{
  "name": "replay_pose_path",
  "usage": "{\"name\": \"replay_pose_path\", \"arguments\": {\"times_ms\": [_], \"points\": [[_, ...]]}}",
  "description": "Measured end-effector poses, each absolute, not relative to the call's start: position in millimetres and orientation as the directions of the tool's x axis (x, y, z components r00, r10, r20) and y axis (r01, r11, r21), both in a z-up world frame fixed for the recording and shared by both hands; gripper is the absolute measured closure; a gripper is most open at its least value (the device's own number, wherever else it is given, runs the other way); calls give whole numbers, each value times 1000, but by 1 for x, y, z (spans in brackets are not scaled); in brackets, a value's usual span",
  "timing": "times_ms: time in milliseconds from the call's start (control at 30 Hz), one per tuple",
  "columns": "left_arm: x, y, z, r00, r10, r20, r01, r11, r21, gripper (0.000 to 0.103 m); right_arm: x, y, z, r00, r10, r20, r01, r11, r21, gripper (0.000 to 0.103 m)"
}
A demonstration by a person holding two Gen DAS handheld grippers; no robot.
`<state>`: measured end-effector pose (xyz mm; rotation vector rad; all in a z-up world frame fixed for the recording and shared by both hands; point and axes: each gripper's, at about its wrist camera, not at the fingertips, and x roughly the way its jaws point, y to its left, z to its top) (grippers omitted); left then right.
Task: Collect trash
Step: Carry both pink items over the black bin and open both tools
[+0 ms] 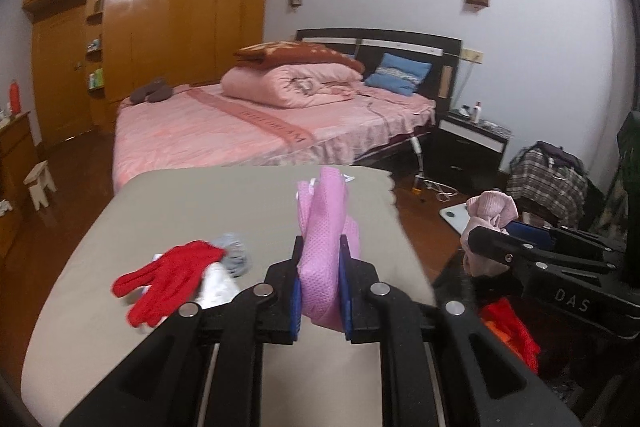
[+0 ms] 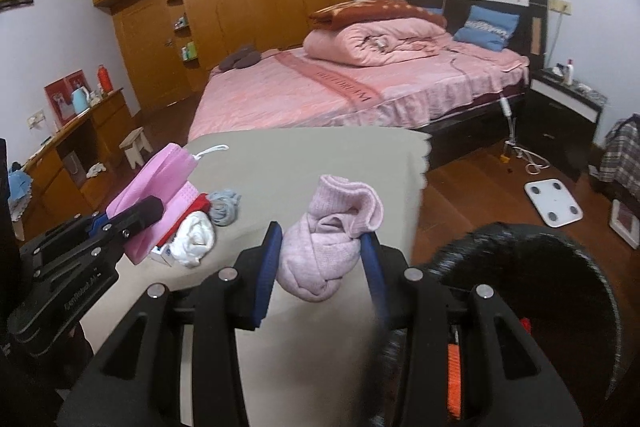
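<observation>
Left gripper [image 1: 320,279] pinches a pink mask [image 1: 324,227], lifted clear of the table [image 1: 120,227]; at three o'clock, right gripper [image 2: 320,259] clamps a sock [image 2: 328,247], likely bound for disposal.

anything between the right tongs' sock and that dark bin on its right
Nothing visible. The right tongs grip the pink sock above the grey table, and the dark bin sits just to their right with open air between. The left tongs, holding a pink mask, are on the far side.
</observation>
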<state>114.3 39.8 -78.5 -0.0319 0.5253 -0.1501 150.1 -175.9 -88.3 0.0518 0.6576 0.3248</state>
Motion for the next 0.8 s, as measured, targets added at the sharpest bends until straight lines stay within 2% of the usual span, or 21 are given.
{"name": "replay_pose_path", "arguments": {"times_ms": [800], "points": [[104,-99,-72,773,-395,-497,424,904,-59,87,94,-311,-98,798,77,-597,-14,994,110,64]]}}
